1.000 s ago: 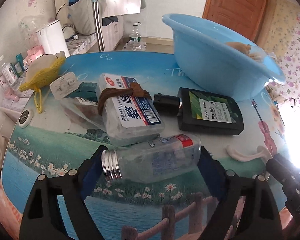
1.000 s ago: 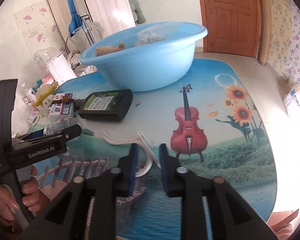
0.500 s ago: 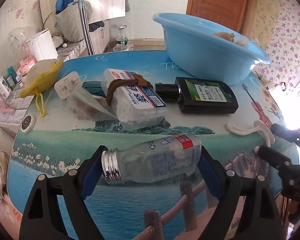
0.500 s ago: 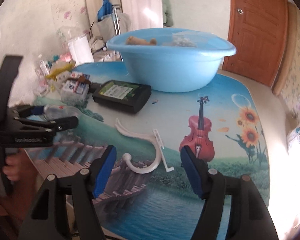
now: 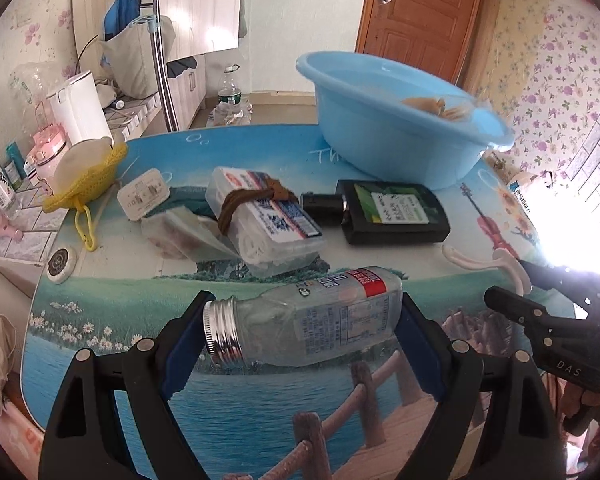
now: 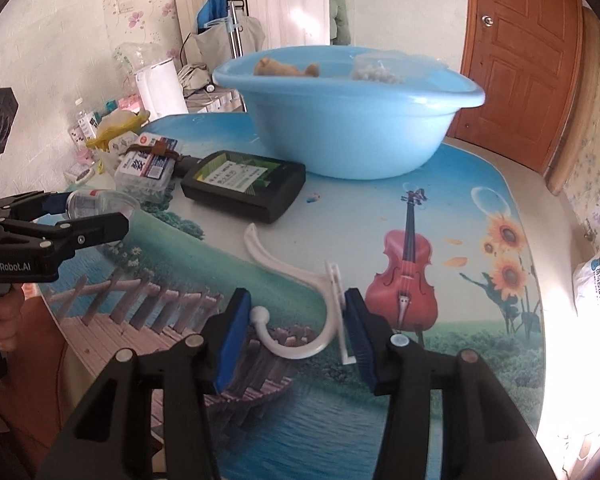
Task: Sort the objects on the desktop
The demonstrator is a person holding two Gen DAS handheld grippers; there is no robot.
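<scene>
- A bedroom with floral wallpaper and a brown door (image 6: 516,60); a surface (image 6: 440,208) printed with a lake, violin and sunflowers carries the clutter.
- A blue basin (image 6: 348,120) stands at the far side of the surface, with a tan item and a clear bag inside.
- A black bottle (image 6: 244,184) lies flat just before the basin; left of it, a clear box (image 5: 268,220) bound with a brown band.
- The left gripper (image 5: 300,336) points steeply down, its fingers closed on a clear bottle (image 5: 312,324) endwise, metal cap against the left finger, base against the right. The bottle is crosswise and looks lifted clear of the surface.
- In the right view a hand (image 6: 0,316) grips the left gripper's handle at the left edge.
- The right gripper (image 6: 296,332) also tilts down over the near edge; its fingers have just been closing, with a white hook (image 6: 300,292) between them. The right pad touches the hook's flat plate; the left pad sits just beside the ball tip, so I read them as not yet clamped.
- The hook lies on the surface, its long arm stretching toward the black bottle.
</scene>
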